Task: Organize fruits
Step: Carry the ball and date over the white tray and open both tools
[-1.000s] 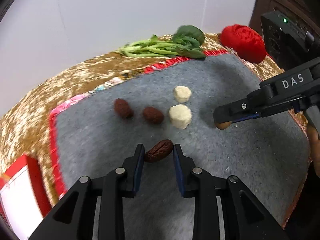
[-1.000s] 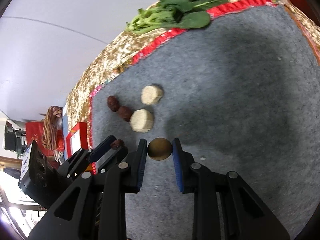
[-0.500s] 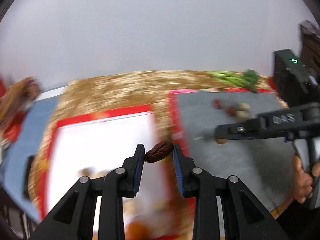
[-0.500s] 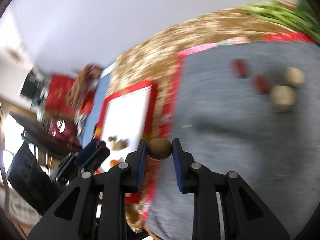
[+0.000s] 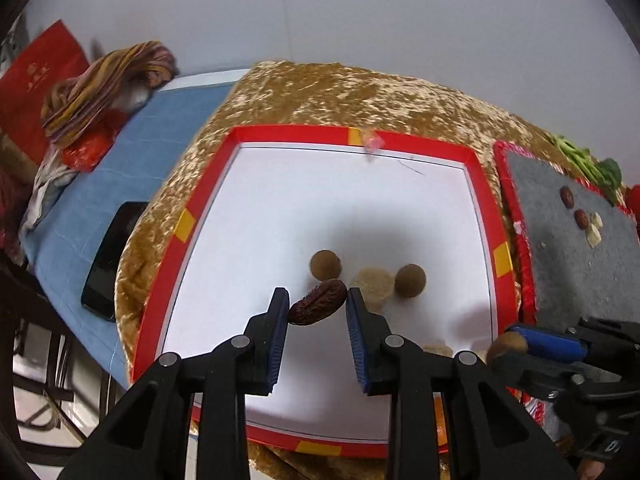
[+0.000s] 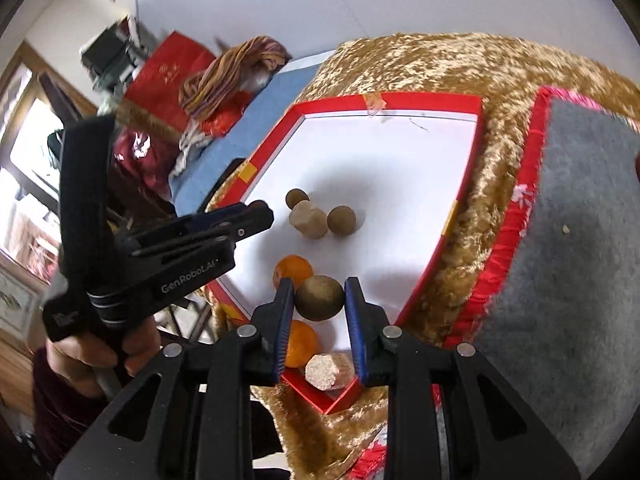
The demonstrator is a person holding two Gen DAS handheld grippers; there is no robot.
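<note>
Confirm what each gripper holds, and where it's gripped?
Left gripper: date, pinched at its two ends. Right gripper: round brown fruit, pinched across its middle.

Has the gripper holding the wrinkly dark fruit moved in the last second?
Yes. The left gripper carried the date off the grey mat to over the red-rimmed tray.

**A plain room with a gold cloth and a blue cover**

The wall (image 5: pixel 320 20) behind is plain and pale; a shiny gold cloth (image 5: pixel 340 92) covers the table; beside it lies a blue cover (image 5: pixel 160 128) with a flat black thing (image 5: pixel 110 256) on it; a stripy bundle of cloth (image 5: pixel 108 80) sits near a red bag (image 5: pixel 36 76); bright light comes in at a window (image 6: pixel 28 148) with a wooden frame.
</note>
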